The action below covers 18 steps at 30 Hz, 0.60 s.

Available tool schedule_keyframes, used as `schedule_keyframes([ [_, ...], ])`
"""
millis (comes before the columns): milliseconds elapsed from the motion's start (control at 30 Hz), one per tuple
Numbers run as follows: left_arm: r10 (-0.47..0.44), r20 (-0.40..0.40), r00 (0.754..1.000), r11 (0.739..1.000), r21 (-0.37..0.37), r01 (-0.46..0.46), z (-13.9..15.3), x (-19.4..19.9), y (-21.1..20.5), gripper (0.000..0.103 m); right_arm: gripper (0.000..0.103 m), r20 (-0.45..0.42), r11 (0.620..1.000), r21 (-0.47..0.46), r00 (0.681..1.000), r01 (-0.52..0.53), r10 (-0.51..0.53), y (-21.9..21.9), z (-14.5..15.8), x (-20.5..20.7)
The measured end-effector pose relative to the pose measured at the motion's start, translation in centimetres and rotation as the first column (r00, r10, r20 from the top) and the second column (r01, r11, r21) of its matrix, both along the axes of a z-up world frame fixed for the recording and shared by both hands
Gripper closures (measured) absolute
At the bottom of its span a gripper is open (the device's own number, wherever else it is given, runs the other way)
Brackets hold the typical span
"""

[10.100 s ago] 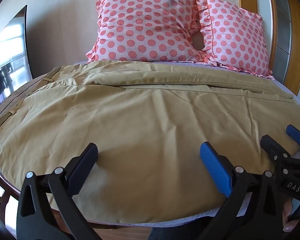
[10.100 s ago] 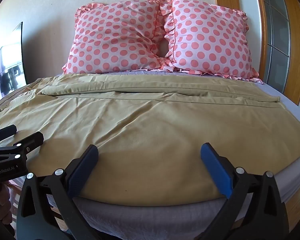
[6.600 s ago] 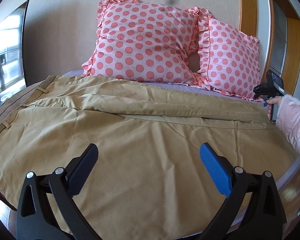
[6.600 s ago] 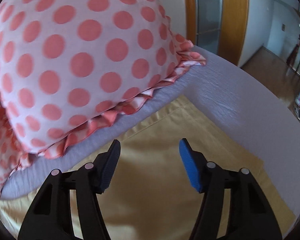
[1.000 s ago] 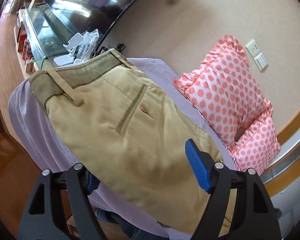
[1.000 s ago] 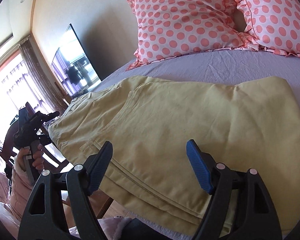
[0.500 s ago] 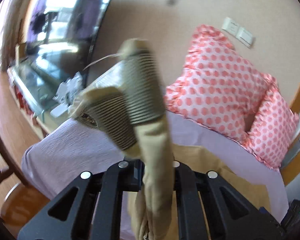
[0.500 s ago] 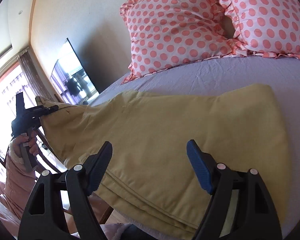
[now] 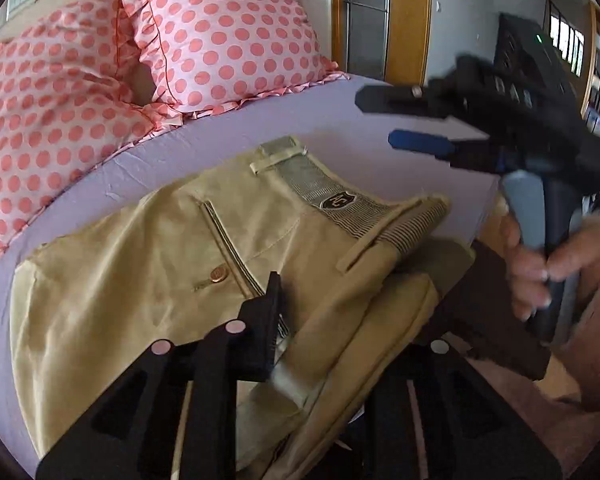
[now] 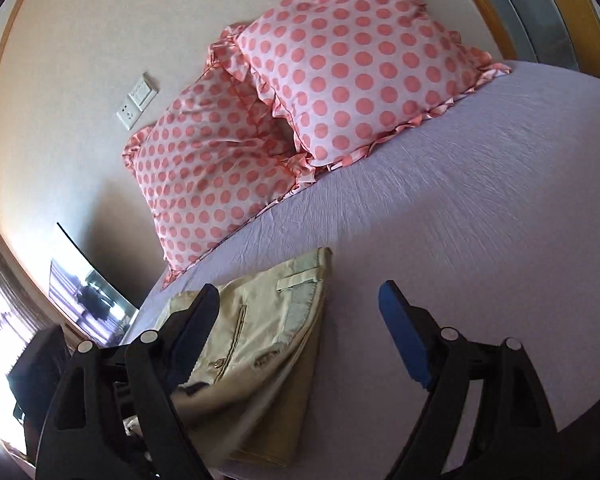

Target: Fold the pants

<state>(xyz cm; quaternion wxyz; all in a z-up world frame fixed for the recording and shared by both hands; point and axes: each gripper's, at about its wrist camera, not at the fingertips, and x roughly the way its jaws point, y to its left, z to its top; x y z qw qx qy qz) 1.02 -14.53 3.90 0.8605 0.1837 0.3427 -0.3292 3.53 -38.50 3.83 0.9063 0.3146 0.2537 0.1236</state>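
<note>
Lavender sheet [image 10: 480, 208] covers the bed, with two pink polka-dot pillows [image 9: 228, 32] propped at its head against a beige wall [image 10: 80, 48] carrying a switch plate [image 10: 137, 100]. A wooden door frame [image 9: 406, 20] stands behind the bed in my left wrist view.

Khaki pants [image 9: 148, 264] lie folded near the bed's front edge, waistband [image 9: 332, 196] turned up so its striped inner lining and a dark label [image 9: 337, 201] show. A back pocket with a button [image 9: 219, 273] faces upward. In my right wrist view the pants [image 10: 260, 344] sit at the lower left of the sheet, well apart from the pillows.

My left gripper [image 9: 324, 344] has its jaws closed on a fold of the pants at the waist end; fabric bunches up between the two black fingers [image 9: 268, 320] and hides the pads.

My right gripper [image 10: 304, 336] hovers over the sheet with its jaws spread wide and nothing between them; the blue pad [image 10: 404, 344] is over bare sheet, the dark finger over the pants. In the left wrist view the right gripper [image 9: 404, 120] appears blurred at upper right, above the bed's edge, with my right hand [image 9: 540, 264] around its handle.

A dark screen [image 10: 88, 296] stands beside the bed, at the left in the right wrist view.
</note>
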Motion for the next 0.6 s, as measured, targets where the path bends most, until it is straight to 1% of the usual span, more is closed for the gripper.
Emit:
schedule_keyframes([
  [33, -0.010, 0.024, 1.000, 1.000, 0.015, 0.009, 0.3, -0.7, 0.4, 0.078, 0.019, -0.008, 0.999, 0.018, 1.000, -0.029, 0.029, -0.2, -0.1, 0.3],
  [67, -0.024, 0.026, 0.999, 1.000, -0.004, 0.024, 0.9, -1.2, 1.3, 0.077, 0.019, -0.021, 0.997, 0.037, 0.997, -0.072, 0.073, -0.1, -0.4, 0.9],
  [100, -0.043, 0.004, 0.999, 0.997, -0.061, 0.043, 1.9, -1.4, 2.8, 0.072, 0.019, -0.044, 0.992, 0.052, 0.992, -0.116, 0.118, 0.2, -0.7, 1.6],
  [133, -0.059, -0.036, 0.998, 0.989, -0.140, 0.053, 2.8, -1.3, 4.7, 0.067, 0.019, -0.071, 0.986, 0.060, 0.985, -0.153, 0.157, 0.6, -1.0, 2.2],
  [167, -0.061, -0.077, 0.995, 0.976, -0.213, 0.043, 3.8, -0.8, 6.6, 0.055, 0.019, -0.099, 0.980, 0.063, 0.976, -0.190, 0.196, 1.2, -1.4, 2.9],
  [200, -0.044, -0.112, 0.993, 0.961, -0.275, 0.012, 4.6, -0.1, 8.3, 0.044, 0.020, -0.131, 0.974, 0.056, 0.965, -0.222, 0.227, 1.9, -1.8, 3.6],
  [233, 0.002, -0.136, 0.991, 0.943, -0.331, -0.047, 5.1, 0.8, 10.6, 0.042, 0.020, -0.161, 0.968, 0.043, 0.954, -0.248, 0.251, 2.5, -2.2, 4.3],
  [267, 0.063, -0.154, 0.986, 0.922, -0.368, -0.116, 5.4, 1.6, 12.9, 0.042, 0.022, -0.184, 0.962, 0.035, 0.945, -0.270, 0.271, 3.1, -2.6, 4.8],
  [300, 0.141, -0.185, 0.972, 0.900, -0.385, -0.204, 5.3, 2.8, 15.2, 0.042, 0.025, -0.194, 0.960, 0.008, 0.941, -0.280, 0.277, 3.6, -2.7, 5.0],
  [367, 0.301, -0.255, 0.919, 0.843, -0.379, -0.381, 4.5, 5.4, 19.4, 0.042, 0.029, -0.196, 0.950, -0.018, 0.933, -0.312, 0.302, 4.2, -2.7, 5.6],
  [400, 0.362, -0.278, 0.890, 0.824, -0.350, -0.445, 3.8, 6.6, 21.0, 0.042, 0.035, -0.198, 0.944, -0.010, 0.926, -0.330, 0.321, 4.5, -2.8, 5.9],
  [433, 0.398, -0.297, 0.868, 0.815, -0.320, -0.483, 3.1, 7.6, 21.9, 0.042, 0.037, -0.200, 0.939, -0.006, 0.921, -0.343, 0.335, 4.7, -2.9, 6.3],
  [500, 0.425, -0.353, 0.834, 0.811, -0.261, -0.524, 1.6, 10.0, 23.0, 0.042, 0.038, -0.200, 0.934, -0.027, 0.917, -0.356, 0.344, 5.2, -2.9, 7.1],
  [533, 0.415, -0.388, 0.823, 0.812, -0.250, -0.527, 0.8, 11.0, 23.2, 0.042, 0.039, -0.201, 0.933, -0.022, 0.915, -0.360, 0.349, 5.3, -2.9, 7.6],
  [567, 0.392, -0.420, 0.818, 0.817, -0.249, -0.519, 0.2, 12.0, 23.1, 0.042, 0.040, -0.204, 0.930, -0.016, 0.912, -0.366, 0.355, 5.4, -2.9, 8.1],
  [600, 0.378, -0.447, 0.811, 0.821, -0.244, -0.517, -0.3, 13.0, 22.9, 0.042, 0.044, -0.209, 0.930, -0.011, 0.910, -0.368, 0.358, 5.4, -3.0, 8.6],
])
